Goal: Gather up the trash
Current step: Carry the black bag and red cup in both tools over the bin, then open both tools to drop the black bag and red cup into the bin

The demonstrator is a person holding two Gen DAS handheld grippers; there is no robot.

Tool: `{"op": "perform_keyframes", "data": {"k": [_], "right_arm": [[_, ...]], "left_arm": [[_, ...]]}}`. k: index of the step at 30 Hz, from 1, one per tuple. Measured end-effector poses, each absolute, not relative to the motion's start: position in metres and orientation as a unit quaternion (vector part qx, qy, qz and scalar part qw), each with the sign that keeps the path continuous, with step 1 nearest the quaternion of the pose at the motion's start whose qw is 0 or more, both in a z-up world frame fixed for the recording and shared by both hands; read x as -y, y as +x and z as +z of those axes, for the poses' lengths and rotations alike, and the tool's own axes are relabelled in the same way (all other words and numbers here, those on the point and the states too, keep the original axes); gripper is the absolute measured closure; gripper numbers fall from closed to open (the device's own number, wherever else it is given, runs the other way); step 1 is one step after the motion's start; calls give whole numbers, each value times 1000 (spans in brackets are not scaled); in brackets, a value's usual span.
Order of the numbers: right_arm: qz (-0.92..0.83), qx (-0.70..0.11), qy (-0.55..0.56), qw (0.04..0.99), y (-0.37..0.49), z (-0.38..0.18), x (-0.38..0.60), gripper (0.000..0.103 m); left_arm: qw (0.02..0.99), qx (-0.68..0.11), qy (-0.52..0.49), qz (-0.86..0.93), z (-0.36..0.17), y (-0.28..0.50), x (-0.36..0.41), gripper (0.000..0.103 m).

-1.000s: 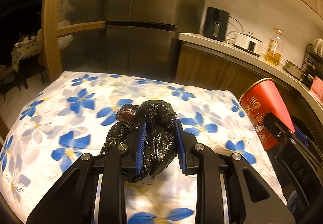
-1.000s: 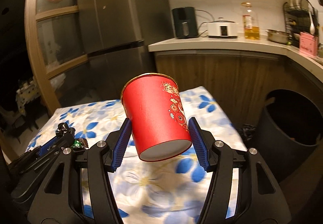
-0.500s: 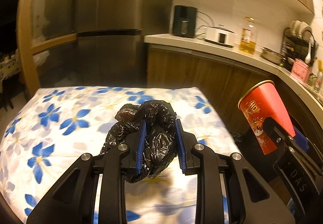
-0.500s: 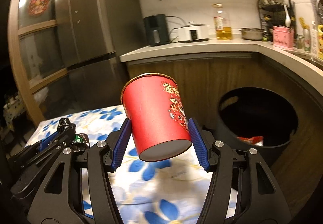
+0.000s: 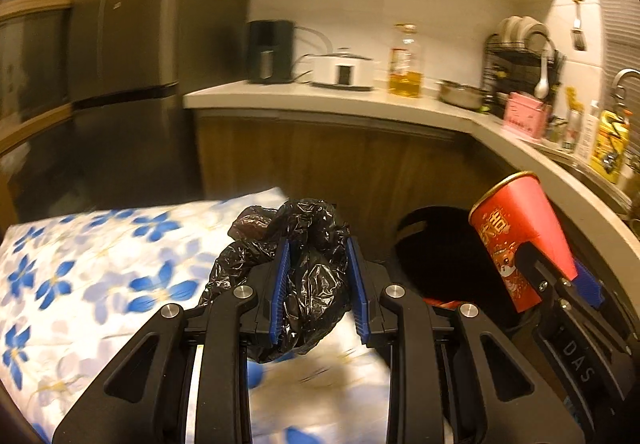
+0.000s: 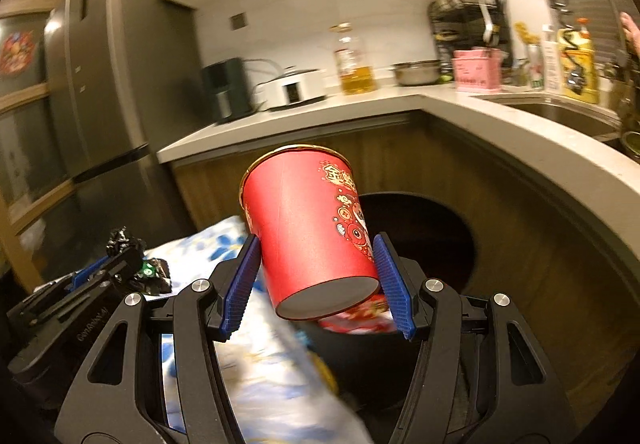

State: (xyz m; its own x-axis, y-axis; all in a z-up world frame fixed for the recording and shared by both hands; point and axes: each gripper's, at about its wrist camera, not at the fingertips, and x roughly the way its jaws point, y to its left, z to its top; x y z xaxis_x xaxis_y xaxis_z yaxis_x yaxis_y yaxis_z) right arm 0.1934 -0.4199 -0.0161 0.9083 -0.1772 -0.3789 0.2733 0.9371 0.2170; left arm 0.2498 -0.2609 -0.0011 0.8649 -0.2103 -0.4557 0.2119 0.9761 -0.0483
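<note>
My left gripper (image 5: 318, 268) is shut on a crumpled black plastic bag (image 5: 308, 276), held above the right edge of the flowered table (image 5: 100, 264). My right gripper (image 6: 316, 268) is shut on a red paper cup (image 6: 308, 228) with gold print, held tilted over the near rim of a dark round trash bin (image 6: 432, 240). The cup (image 5: 516, 240) and the right gripper also show in the left wrist view at the right, beside the bin (image 5: 436, 252). The left gripper with the bag (image 6: 124, 240) shows at the left of the right wrist view.
Red trash (image 6: 360, 320) lies inside the bin. A curved counter (image 6: 500, 123) with wooden cabinets wraps behind the bin and carries an oil bottle (image 6: 356, 59), a white cooker (image 6: 292, 87), a black appliance (image 6: 226, 91) and a sink (image 6: 560, 111). A tall grey fridge (image 6: 100, 83) stands left.
Both grippers have swung right, away from the table's middle toward the bin, each still holding its item. The bin now lies directly beyond the cup.
</note>
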Motion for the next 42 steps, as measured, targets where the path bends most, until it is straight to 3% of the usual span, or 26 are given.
{"op": "perform_keyframes", "data": {"k": [12,27,32,42], "right_arm": [[-169,-178,136,960,198,-23,476,44],[-177,-188,131,957,222,-32,494,44],[-179,-189,128,957,229,-35,496,43],[-188,-200,126,953,236,-43,502,38]], "left_arm": [[955,-225,21,-191,-5,272,340,74],[951,-226,35,-210,-16,295,371,72],[949,-228,30,-213,-16,302,373,65],[949,-228,8,-216,-18,310,362,35]]}}
